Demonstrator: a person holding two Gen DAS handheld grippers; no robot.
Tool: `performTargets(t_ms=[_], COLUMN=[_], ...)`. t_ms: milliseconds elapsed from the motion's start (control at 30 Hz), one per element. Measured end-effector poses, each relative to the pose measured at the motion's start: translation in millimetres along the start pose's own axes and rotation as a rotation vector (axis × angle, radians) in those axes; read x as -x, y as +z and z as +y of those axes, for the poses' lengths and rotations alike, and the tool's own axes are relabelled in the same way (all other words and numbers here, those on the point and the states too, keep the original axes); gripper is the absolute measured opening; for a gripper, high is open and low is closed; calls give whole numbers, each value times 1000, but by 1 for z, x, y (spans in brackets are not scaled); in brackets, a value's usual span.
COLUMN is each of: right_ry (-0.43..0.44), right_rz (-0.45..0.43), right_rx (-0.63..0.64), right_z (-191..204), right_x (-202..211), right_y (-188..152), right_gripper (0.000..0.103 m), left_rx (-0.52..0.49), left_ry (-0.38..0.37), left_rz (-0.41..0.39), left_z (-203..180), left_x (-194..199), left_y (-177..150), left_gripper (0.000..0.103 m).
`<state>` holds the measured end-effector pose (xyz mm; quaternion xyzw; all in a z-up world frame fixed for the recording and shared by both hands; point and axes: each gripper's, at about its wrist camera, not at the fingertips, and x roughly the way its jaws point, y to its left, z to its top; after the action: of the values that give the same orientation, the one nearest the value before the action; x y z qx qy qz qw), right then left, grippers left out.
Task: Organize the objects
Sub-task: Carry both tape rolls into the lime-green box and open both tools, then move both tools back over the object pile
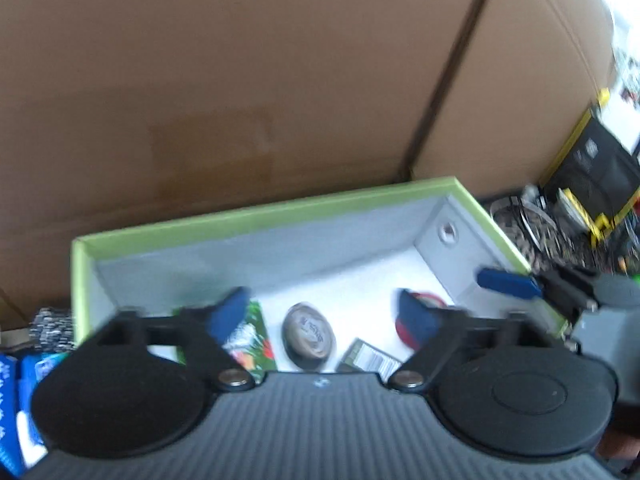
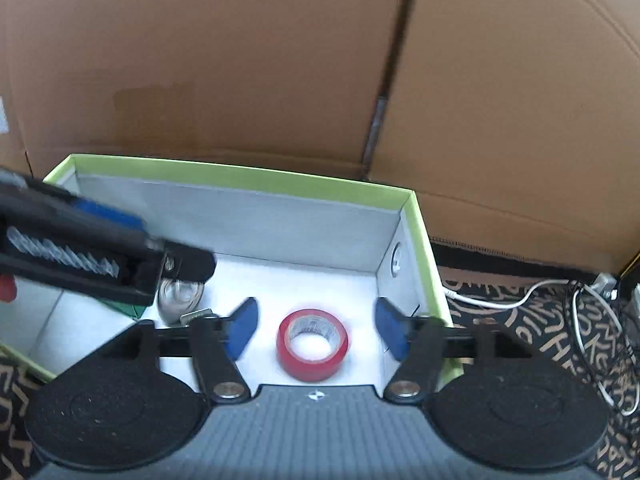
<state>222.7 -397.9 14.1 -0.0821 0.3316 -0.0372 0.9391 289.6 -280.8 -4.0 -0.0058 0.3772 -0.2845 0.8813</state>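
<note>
A green-rimmed box (image 1: 256, 216) with a white floor holds the objects; it also shows in the right wrist view (image 2: 248, 178). My left gripper (image 1: 326, 320) is open and empty above a brown oval tin (image 1: 308, 336), with a green picture packet (image 1: 252, 340) on its left, a small green card (image 1: 368, 358) and a red tape roll (image 1: 430, 300) partly hidden by the right finger. My right gripper (image 2: 314, 330) is open and empty, with the red tape roll (image 2: 313, 344) lying flat on the box floor between its fingers. The left gripper's body (image 2: 80, 248) crosses the right wrist view at left.
Large cardboard boxes (image 1: 240, 80) stand close behind the green box. A patterned black mat (image 2: 520, 320) with white cables (image 2: 492, 300) lies to the right. A black and yellow case (image 1: 592, 168) stands at far right. Blue packets (image 1: 16, 400) lie at far left.
</note>
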Motion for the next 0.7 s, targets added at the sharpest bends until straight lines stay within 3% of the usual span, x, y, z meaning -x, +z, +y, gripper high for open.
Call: performTargets(t_ms=[67, 367, 500, 700], right_ry=[-2, 56, 111, 222], right_rz=[-34, -286, -342, -357], right_rx=[10, -78, -91, -117], right_z=[1, 19, 43, 83], right_x=[13, 112, 141, 155], right_y=[-1, -15, -35, -68], right_gripper=[72, 87, 93, 98], left_rx=[-6, 25, 12, 88], left_ry=[9, -17, 25, 23], left_rz=[-59, -203, -248, -215], left_z=[1, 13, 21, 63], left_x=[15, 108, 157, 217], left_y=[-1, -26, -54, -128], left_gripper=[102, 103, 103, 103])
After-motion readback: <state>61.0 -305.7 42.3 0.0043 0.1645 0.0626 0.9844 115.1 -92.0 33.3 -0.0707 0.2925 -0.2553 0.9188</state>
